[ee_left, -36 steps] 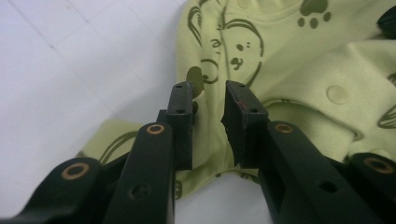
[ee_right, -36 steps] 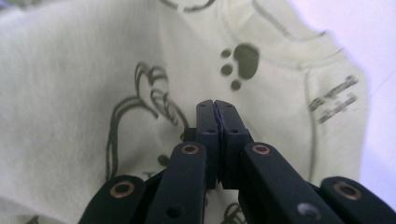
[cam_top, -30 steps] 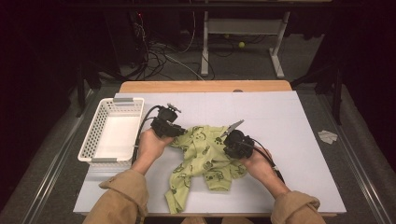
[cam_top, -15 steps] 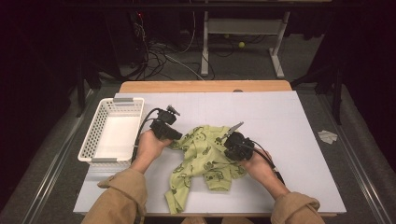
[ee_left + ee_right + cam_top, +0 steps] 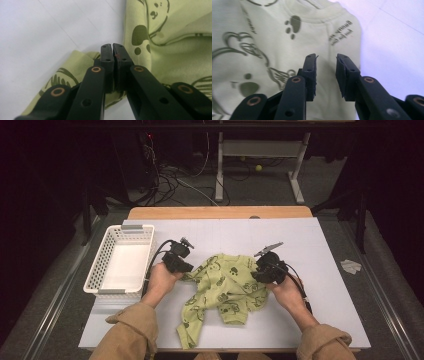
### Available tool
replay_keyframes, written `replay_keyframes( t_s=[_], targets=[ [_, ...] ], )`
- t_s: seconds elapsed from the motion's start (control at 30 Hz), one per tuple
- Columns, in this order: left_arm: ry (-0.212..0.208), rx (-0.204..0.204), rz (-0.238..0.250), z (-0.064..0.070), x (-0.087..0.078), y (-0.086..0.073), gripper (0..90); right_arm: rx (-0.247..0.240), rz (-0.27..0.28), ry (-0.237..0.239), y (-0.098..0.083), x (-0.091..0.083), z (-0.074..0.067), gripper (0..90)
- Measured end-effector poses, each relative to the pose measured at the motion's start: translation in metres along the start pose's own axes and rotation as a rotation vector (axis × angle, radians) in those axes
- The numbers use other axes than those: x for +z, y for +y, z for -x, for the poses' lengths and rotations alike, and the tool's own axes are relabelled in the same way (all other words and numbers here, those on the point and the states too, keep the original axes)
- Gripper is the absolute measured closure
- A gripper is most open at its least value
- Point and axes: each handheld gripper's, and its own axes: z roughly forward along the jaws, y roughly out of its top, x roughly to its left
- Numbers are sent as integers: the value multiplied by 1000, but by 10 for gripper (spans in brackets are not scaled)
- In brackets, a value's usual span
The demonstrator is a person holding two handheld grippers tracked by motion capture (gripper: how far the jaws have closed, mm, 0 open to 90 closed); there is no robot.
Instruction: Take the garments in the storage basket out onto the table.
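A white sheet covers the table (image 5: 310, 270), with bare wood along its far edge; beyond lie a dark floor and tangled cables (image 5: 170, 180). The green shirt (image 5: 225, 287) lies crumpled mid-table, near the front edge. The left tool (image 5: 184, 266) has just closed, clamped on the shirt's edge; the right tool (image 5: 257, 272), just opening, stands apart above the cloth. A white basket (image 5: 100, 270) sits by the left edge.

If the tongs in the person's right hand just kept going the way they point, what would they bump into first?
Most likely the green shirt. The right tongs stand open, having just been opening, with nothing between them, aimed at the cloth near its collar. How far off it lies is hard to judge.
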Motion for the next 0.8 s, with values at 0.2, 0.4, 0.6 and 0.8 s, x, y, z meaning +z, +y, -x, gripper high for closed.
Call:
replay_keyframes(
  t_s=[0.2,0.4,0.6,0.8],
  targets=[
    [-26,5,80,-1,-11,2,594,26,-1,8,1,5,9,678],
    [-67,25,113,5,-20,1,548,39,-37,14,1,12,10,683],
    [-82,47,64,13,-8,6,545,27,-65,13,2,18,9,691],
    [-131,0,3,5,12,9,606,20,-100,24,6,23,11,769]
  ],
)
